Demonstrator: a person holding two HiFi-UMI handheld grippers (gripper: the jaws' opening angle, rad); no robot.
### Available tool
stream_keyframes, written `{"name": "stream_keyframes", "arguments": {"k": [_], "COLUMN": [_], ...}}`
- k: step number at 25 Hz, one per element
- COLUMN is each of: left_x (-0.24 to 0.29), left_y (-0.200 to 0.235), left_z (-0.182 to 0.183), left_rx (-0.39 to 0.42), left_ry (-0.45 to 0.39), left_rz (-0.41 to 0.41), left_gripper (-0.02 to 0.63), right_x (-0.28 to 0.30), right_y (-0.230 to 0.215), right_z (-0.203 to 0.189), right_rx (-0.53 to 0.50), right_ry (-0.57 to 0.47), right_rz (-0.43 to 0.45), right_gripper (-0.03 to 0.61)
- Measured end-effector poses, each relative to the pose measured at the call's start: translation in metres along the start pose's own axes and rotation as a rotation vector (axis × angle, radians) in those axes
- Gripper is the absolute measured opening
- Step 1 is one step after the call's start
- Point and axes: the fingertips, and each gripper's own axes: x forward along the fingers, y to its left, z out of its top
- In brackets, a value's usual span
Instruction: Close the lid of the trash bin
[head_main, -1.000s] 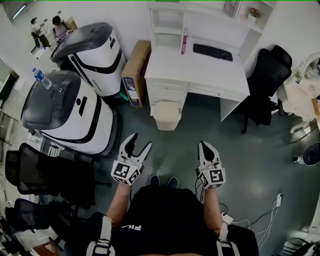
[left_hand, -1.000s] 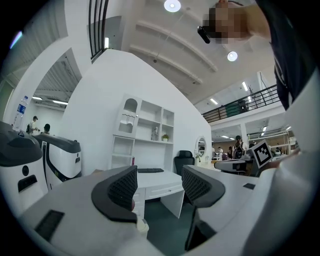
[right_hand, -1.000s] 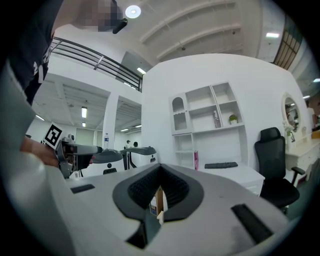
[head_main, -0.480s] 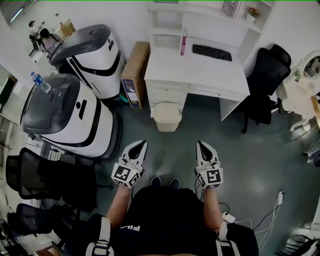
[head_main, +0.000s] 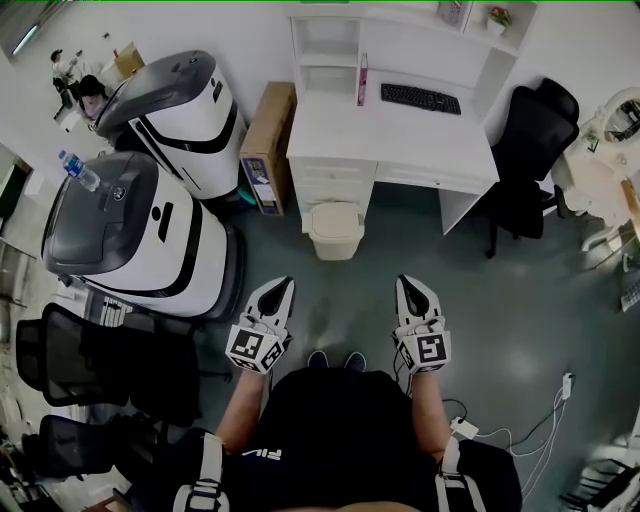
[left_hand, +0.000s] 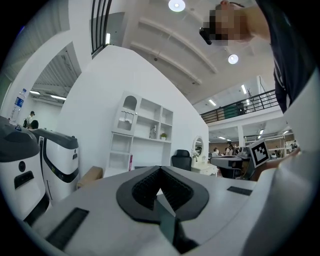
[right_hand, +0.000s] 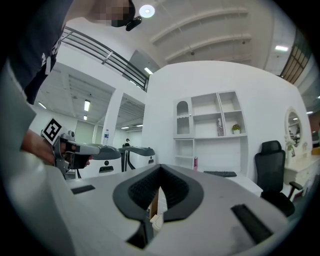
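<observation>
A cream trash bin (head_main: 335, 229) stands on the grey floor against the white desk's drawers, ahead of both grippers. From above, its top shows as a pale square; I cannot tell how the lid stands. My left gripper (head_main: 282, 287) is held level at waist height, well short of the bin, with its jaws shut on nothing. The right gripper (head_main: 408, 283) hangs beside it, equally far from the bin, also shut and empty. In the left gripper view the left gripper's (left_hand: 160, 171) dark pads meet. In the right gripper view the right gripper's (right_hand: 160, 169) pads meet too.
A white desk (head_main: 400, 135) with a keyboard (head_main: 420, 98) stands behind the bin, with a cardboard box (head_main: 268, 140) to its left. Two big white-and-grey machines (head_main: 130, 235) fill the left side. Black chairs (head_main: 532, 150) stand right and lower left. Cables (head_main: 535, 425) lie at right.
The left gripper's jaws have closed from wide open to shut on nothing. The right gripper stays shut. Both hands keep about the same place.
</observation>
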Motion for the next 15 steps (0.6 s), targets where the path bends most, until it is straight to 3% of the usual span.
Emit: {"name": "stream_keyframes", "arguments": {"k": [15], "left_x": [0.011], "left_y": [0.014], "left_z": [0.003], "left_rx": [-0.014], "left_ry": [-0.013], "left_rz": [-0.027], "left_gripper": [0.003], "right_x": [0.025], "right_y": [0.006], "right_z": [0.005], "right_rx": [-0.012], "right_ry": [-0.016], "right_rz": [0.040], "right_gripper": [0.003]}}
